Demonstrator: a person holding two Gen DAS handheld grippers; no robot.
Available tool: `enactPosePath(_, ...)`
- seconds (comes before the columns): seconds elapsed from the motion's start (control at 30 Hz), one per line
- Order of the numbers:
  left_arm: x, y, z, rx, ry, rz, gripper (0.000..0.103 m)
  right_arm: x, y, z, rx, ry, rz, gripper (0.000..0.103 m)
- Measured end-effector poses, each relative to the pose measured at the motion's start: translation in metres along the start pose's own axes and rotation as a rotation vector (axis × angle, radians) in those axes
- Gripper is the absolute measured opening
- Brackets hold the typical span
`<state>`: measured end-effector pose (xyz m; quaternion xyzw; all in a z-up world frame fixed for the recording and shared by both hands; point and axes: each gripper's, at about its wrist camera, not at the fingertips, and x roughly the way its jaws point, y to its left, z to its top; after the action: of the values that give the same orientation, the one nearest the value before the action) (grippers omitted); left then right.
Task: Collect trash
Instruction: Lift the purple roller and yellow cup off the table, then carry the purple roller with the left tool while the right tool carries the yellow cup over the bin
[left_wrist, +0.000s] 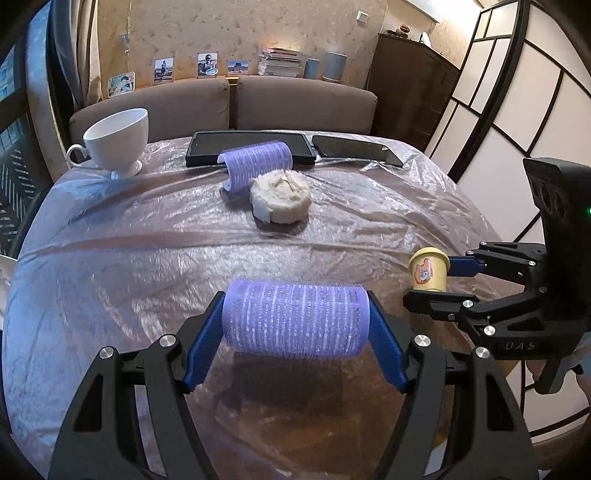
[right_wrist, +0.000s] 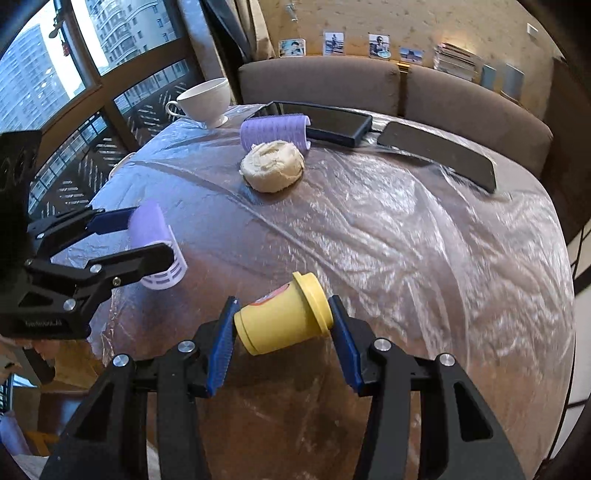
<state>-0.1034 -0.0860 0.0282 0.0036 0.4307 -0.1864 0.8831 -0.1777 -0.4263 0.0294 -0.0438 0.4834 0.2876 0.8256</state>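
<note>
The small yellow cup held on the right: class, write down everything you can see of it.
The yellow cup is a small, plastic-looking pot with a wider matching lid and a cartoon animal sticker on its side. It lies tilted, lid toward the right pad, clamped end to end between the blue pads of the right tool, base against the left pad. It hangs above the plastic-covered table, touching nothing else.

- Held hair roller (left_wrist: 295, 317) is showing lilac, ridged in fine rows.
- Small cup (right_wrist: 282, 315) is showing yellow, with a cartoon animal print.
- Teacup (left_wrist: 118, 138) is gleaming plain white.
- Gripper pads (left_wrist: 201, 349) are showing blue.
</note>
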Motion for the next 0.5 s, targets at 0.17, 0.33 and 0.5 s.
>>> enactPosePath(0.17, -0.006, -0.006, -0.011, 0.008, 0.009, -0.005, 0.073, -0.006, 0.003, -0.01, 0.024, 0.0, -0.009, 0.049)
enactPosePath(0.33, -0.014, -0.011, -0.019, 0.017, 0.009, -0.008, 0.073, -0.014, 0.009, -0.019, 0.041, -0.009, -0.014, 0.048)
enactPosePath(0.5, -0.022, -0.016, -0.024, 0.032, 0.007, -0.004, 0.073, -0.023, 0.015, -0.028, 0.05, -0.013, -0.023, 0.049)
